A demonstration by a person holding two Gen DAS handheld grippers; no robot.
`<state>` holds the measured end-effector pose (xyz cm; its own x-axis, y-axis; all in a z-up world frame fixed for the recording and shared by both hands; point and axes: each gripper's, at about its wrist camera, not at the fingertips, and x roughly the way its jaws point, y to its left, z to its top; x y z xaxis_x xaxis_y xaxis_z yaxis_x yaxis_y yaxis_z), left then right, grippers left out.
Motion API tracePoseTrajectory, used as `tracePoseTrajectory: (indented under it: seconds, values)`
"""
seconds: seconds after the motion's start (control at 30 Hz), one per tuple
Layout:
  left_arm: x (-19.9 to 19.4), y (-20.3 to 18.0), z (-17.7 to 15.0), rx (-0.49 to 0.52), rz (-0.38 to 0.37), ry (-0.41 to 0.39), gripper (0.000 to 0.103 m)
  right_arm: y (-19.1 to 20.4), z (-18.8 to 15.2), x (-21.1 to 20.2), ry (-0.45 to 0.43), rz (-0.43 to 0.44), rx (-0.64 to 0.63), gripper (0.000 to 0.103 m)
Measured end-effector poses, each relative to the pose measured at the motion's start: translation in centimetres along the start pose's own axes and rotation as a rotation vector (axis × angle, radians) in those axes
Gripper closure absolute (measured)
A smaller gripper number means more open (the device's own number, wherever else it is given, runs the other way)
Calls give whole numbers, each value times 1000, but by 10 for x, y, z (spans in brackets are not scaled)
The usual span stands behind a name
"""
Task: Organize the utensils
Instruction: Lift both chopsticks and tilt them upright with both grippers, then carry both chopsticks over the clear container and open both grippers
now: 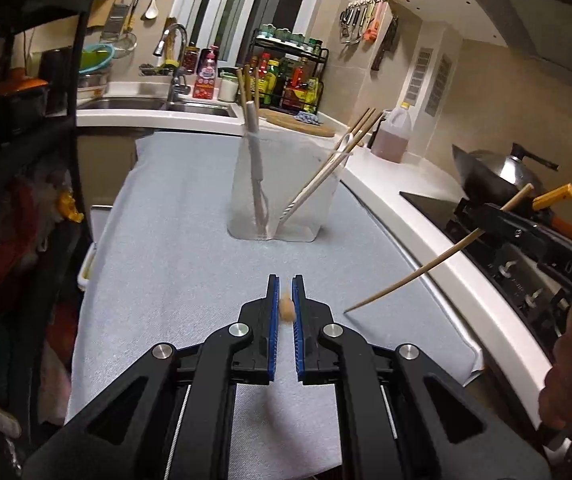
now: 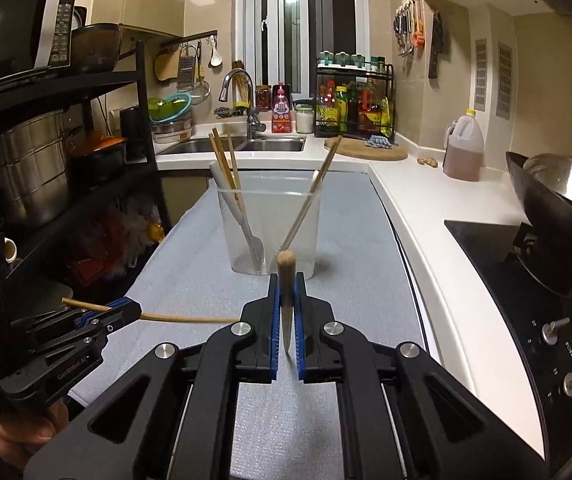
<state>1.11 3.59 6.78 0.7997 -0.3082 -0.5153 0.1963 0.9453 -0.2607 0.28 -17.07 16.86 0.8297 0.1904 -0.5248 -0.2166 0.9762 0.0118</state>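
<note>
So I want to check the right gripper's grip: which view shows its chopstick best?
The left wrist view: the chopstick shows side-on, full length, clamped in the right gripper. The right wrist view shows it end-on and foreshortened.

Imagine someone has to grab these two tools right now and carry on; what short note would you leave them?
Left hand-held gripper: shut on one wooden chopstick, held above the grey mat.
Right hand-held gripper: shut on another chopstick, also off the mat.
Clear holder stands further along the mat, already containing several chopsticks, a white-handled fork and a white utensil leaning right.
Done: most utensils are in the holder.
Left: probably drop both held chopsticks into the holder; nothing else lies loose on the mat.
</note>
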Motion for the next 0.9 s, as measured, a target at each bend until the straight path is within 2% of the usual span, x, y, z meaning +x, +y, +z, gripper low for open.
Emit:
tracePoseTrajectory:
  seconds: [0.4,0.73,0.9]
  values:
    - [1,-12,37,40,10,16,96,6,36,7,-31,17,-23,97]
    - [1,-19,71,71,24,32,96,1,58,19,-19,34,-27,97]
    - [0,-15,108,72,18,15,96,-5,84,20,-30,48,-31,97]
